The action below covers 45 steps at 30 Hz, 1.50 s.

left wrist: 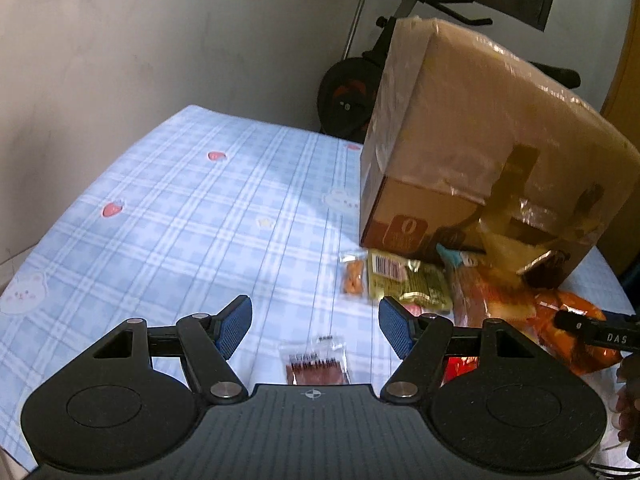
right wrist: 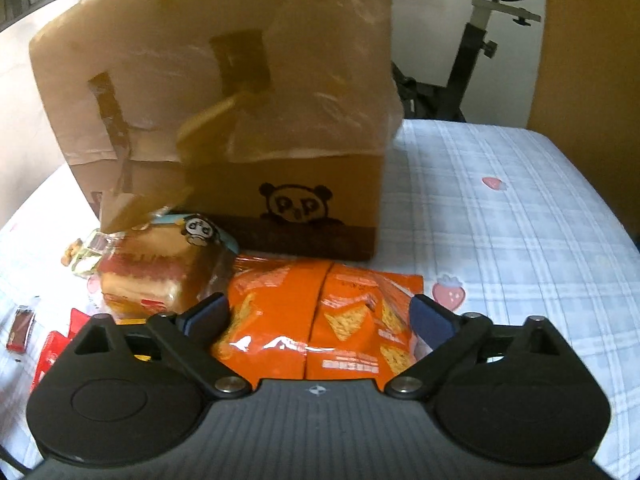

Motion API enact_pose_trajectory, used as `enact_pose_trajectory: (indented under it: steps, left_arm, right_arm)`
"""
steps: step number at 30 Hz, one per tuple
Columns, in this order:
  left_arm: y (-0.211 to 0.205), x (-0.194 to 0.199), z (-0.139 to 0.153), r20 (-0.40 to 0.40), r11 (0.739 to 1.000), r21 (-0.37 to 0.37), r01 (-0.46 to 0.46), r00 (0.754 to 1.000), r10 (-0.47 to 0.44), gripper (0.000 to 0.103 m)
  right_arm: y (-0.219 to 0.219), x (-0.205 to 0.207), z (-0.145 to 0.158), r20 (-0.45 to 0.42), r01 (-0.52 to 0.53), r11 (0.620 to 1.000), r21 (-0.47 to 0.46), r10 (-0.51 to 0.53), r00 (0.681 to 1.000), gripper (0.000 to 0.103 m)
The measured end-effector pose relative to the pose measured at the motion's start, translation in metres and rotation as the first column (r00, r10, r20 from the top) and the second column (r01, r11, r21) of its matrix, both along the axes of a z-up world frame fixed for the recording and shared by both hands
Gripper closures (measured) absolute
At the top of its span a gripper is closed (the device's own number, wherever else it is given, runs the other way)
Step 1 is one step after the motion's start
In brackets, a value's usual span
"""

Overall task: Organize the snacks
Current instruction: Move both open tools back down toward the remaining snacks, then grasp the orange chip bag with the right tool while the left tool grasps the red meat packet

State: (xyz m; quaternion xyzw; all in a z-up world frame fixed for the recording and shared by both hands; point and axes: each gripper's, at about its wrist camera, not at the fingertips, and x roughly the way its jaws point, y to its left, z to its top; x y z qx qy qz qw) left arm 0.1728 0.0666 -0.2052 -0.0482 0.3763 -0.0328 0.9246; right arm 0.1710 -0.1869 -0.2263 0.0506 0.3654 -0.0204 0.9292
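A tall cardboard box [left wrist: 472, 140] stands on the table; it also fills the right wrist view [right wrist: 248, 120]. Snacks lie in front of it: an orange chip bag [right wrist: 320, 320], a wrapped sandwich [right wrist: 156, 276], a green packet [left wrist: 408, 280], a small orange packet [left wrist: 353, 276] and a small brown snack packet [left wrist: 316, 364]. My left gripper [left wrist: 316, 326] is open and empty, above the brown packet. My right gripper [right wrist: 320, 316] is open, its fingers on either side of the chip bag. The chip bag shows in the left wrist view [left wrist: 572, 336] too.
The table has a blue plaid cloth [left wrist: 180, 220] with strawberry prints. Red packets [right wrist: 52, 352] lie at the left of the right wrist view. An exercise bike [right wrist: 480, 40] stands behind the table, by a white wall.
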Motion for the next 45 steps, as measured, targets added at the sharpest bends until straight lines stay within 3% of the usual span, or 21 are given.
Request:
enact_pose_trajectory:
  steps: [9, 19, 30, 39, 40, 43, 45]
  left_arm:
    - [-0.003, -0.007, -0.015, -0.024, 1.000, 0.016, -0.001, 1.000, 0.002, 0.031]
    - [-0.008, -0.011, -0.026, -0.052, 0.998, 0.055, 0.009, 0.999, -0.006, 0.031]
    - [-0.006, -0.011, -0.035, -0.062, 0.998, 0.056, -0.016, 0.998, 0.019, 0.032]
    - [-0.022, -0.010, -0.044, -0.078, 0.988, 0.154, 0.011, 0.997, 0.001, 0.036]
    - [-0.022, -0.010, -0.045, -0.076, 0.987, 0.158, 0.013, 0.997, 0.000, 0.037]
    - [-0.022, -0.012, -0.043, -0.060, 0.988, 0.155, 0.023, 0.998, -0.013, 0.056]
    - [-0.023, -0.013, -0.042, -0.058, 0.987, 0.155, 0.032, 0.998, -0.023, 0.058]
  right_arm:
    - [-0.002, -0.012, -0.009, 0.057, 0.006, 1.000, 0.018, -0.007, 0.998, 0.001]
    - [0.000, -0.031, -0.017, 0.160, -0.033, 0.999, -0.005, 0.034, 0.987, 0.015]
    - [0.002, -0.034, -0.018, 0.191, -0.043, 0.999, -0.012, 0.045, 0.981, 0.018]
    - [-0.001, -0.034, -0.018, 0.192, -0.044, 0.999, 0.012, 0.041, 0.981, 0.018]
    - [-0.001, -0.034, -0.018, 0.192, -0.044, 0.999, 0.013, 0.040, 0.981, 0.018]
    - [-0.001, -0.034, -0.018, 0.192, -0.043, 0.999, 0.017, 0.039, 0.981, 0.018]
    - [-0.002, -0.034, -0.018, 0.192, -0.043, 0.999, 0.021, 0.039, 0.981, 0.018]
